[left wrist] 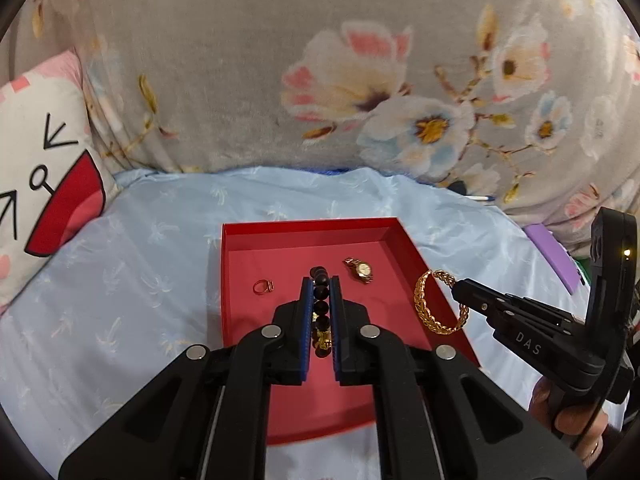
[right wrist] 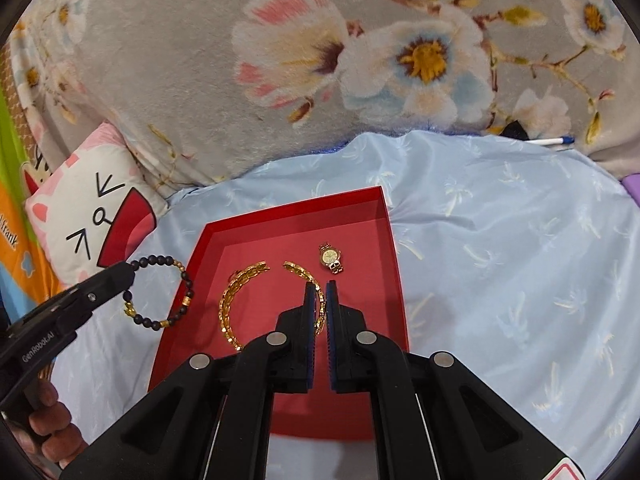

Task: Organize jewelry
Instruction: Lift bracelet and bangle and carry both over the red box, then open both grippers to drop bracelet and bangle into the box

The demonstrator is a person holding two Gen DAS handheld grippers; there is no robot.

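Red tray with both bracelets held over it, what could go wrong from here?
The left gripper pinches the beaded bracelet by one edge, so the loop dangles and could slip out. The right gripper holds the gold chain bracelet at the red tray's right wall, where it might snag or fall outside. Either release could land on the gold watch or the ring and tangle.

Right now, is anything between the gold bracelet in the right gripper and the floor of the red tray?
Nothing visible. The right gripper holds the gold bracelet above bare tray floor; the watch lies farther back.
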